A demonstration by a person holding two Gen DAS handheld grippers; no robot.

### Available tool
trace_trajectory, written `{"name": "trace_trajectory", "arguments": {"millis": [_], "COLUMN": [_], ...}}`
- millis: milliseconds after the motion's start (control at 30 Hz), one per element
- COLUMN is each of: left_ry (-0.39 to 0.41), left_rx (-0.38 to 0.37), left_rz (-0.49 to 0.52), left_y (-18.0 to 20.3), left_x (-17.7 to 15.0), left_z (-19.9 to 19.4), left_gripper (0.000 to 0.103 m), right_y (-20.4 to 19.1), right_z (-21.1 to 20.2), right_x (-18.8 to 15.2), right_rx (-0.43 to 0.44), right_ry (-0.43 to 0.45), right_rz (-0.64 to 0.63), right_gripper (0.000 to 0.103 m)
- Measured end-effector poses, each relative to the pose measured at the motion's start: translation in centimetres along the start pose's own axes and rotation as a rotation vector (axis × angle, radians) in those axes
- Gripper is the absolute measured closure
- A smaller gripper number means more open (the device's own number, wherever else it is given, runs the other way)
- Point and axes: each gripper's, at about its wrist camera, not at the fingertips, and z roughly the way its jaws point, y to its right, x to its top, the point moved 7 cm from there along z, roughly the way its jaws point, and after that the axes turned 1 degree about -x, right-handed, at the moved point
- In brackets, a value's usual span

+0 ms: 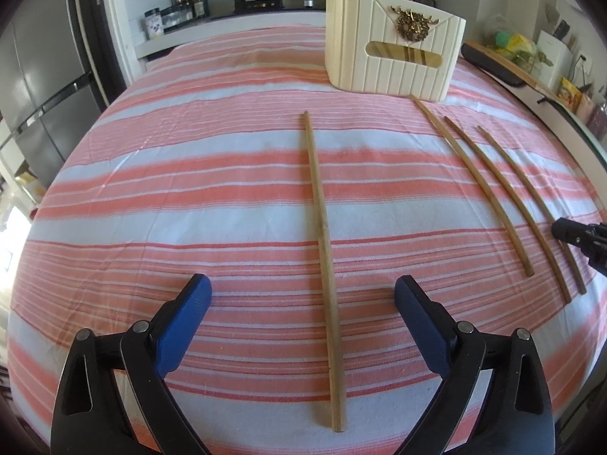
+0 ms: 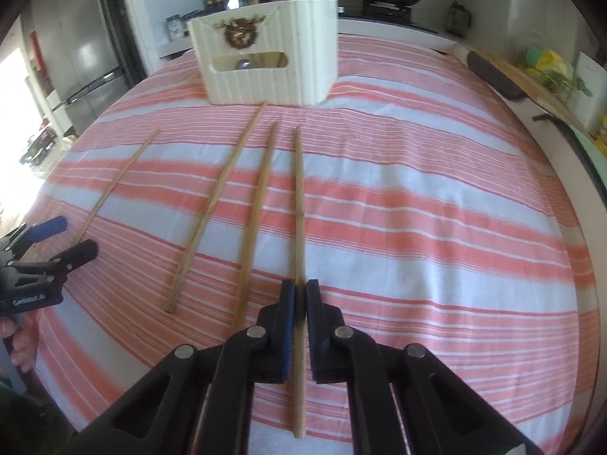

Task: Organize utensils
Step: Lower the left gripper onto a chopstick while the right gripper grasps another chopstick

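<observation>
The right gripper (image 2: pixel 299 295) pinched a light, stiff chopstick (image 2: pixel 299 204) near its thick end while the left gripper (image 1: pixel 303 292) gaped wide.

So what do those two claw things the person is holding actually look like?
Both match: the left gripper and right gripper have black plastic linkage arms with triangular cut-outs, silver pivot pins, and ribbed blue pads on the fingers. White lettering marks the left one's body; too blurred to read surely.

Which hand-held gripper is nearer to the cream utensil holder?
Neither clearly. The left hand-held gripper and right hand-held gripper both sit at the near chopstick ends, far from the utensil holder.
</observation>
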Motion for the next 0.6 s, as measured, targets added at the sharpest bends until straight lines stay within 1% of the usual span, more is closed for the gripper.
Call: {"name": "trace_trajectory", "arguments": {"millis": [67,133,167,233,267,300,367,400,467,600], "left_ry": [-0.005,-0.02,-0.032,-0.073,-0.097,-0.116,-0.13,-0.132,-0.131,-0.152], "left_rx": [-0.002,-0.01,-0.02,-0.05,-0.076,-0.111,-0.177,-0.189,-0.189,-0.183], "left_rz": [0.001,0.014,0.026,0.054,0.062,0.061,0.034,0.019,0.013,0.08], "left_y": [-0.1,-0.1,-0.1,0.0,-0.1,-0.3,-1.0,-1.5,-2.2,-1.6], "left_x": [-0.1,-0.2,-0.2,0.0,0.1,0.4,1.3,2.0,3.3,5.5], "left_z": [-0.1,0.0,0.0,0.1,0.1,0.0,-0.4,-0.5,-0.5,0.7], "left_gripper": [0.005,0.004,0.003,0.003,0.003,0.003,0.003,0.003,0.004,0.004], "right_y": [1.3,1.8,1.9,2.1,2.2,2.3,2.6,2.7,2.6,2.1], "right_z": [-0.6,-1.3,-1.6,-1.9,-2.0,-2.2,-2.2,-2.1,-1.7,-0.4], "right_x": [-0.8,-1.6,-1.8,-2.2,-2.2,-2.1,-2.0,-1.9,-1.6,-0.6], "right_rx": [-0.036,-0.04,-0.039,-0.025,-0.004,0.018,0.036,0.045,0.073,0.108], "right_ry": [-0.004,-0.021,-0.027,-0.057,-0.068,-0.071,-0.094,-0.112,-0.147,-0.212], "right_rz": [0.046,0.038,0.03,0.007,-0.002,-0.006,-0.024,-0.036,-0.058,-0.111], "right_gripper": [0.097,0.097,0.095,0.086,0.074,0.067,0.066,0.066,0.066,0.066]}}
